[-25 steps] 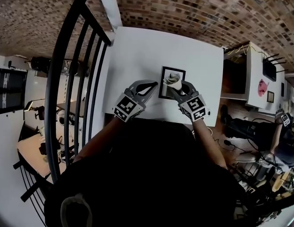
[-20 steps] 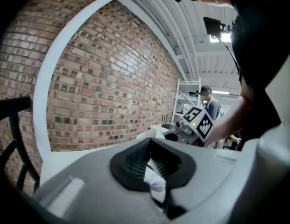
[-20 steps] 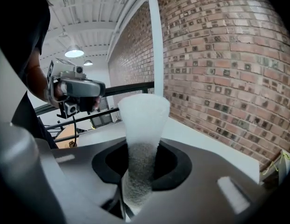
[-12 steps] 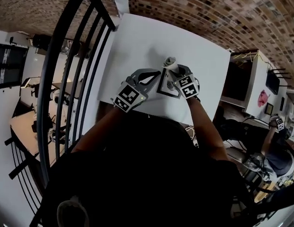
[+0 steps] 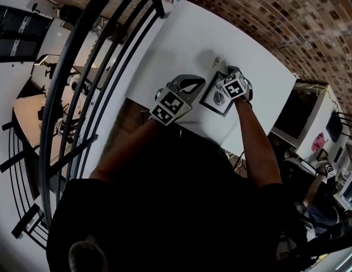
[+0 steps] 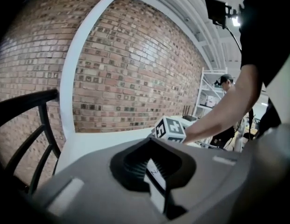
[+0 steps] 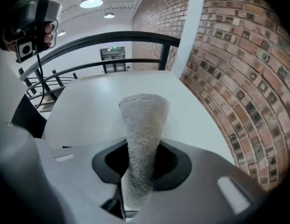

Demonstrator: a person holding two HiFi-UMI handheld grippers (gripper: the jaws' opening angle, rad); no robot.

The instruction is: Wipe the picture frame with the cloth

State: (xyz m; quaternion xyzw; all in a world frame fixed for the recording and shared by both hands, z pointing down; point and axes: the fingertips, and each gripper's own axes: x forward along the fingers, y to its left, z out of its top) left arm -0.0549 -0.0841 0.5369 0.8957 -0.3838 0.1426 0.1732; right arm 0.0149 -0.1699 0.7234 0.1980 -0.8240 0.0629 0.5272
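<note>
A small black picture frame lies near the front edge of the white table. My left gripper is shut on the frame's left side; in the left gripper view a thin edge of the frame sits between the jaws of the left gripper. My right gripper is over the frame's far edge, shut on a rolled grey-white cloth. In the right gripper view the cloth sticks out past the jaws of the right gripper over bare table. The right gripper's marker cube shows in the left gripper view.
A black metal railing runs along the table's left side. A brick wall stands behind the table. A white cabinet is at the right. A person stands far off by shelves.
My right gripper has carried the cloth from the frame's face up past its far edge. The left gripper has kept its hold on the frame. The head view has swung round.
</note>
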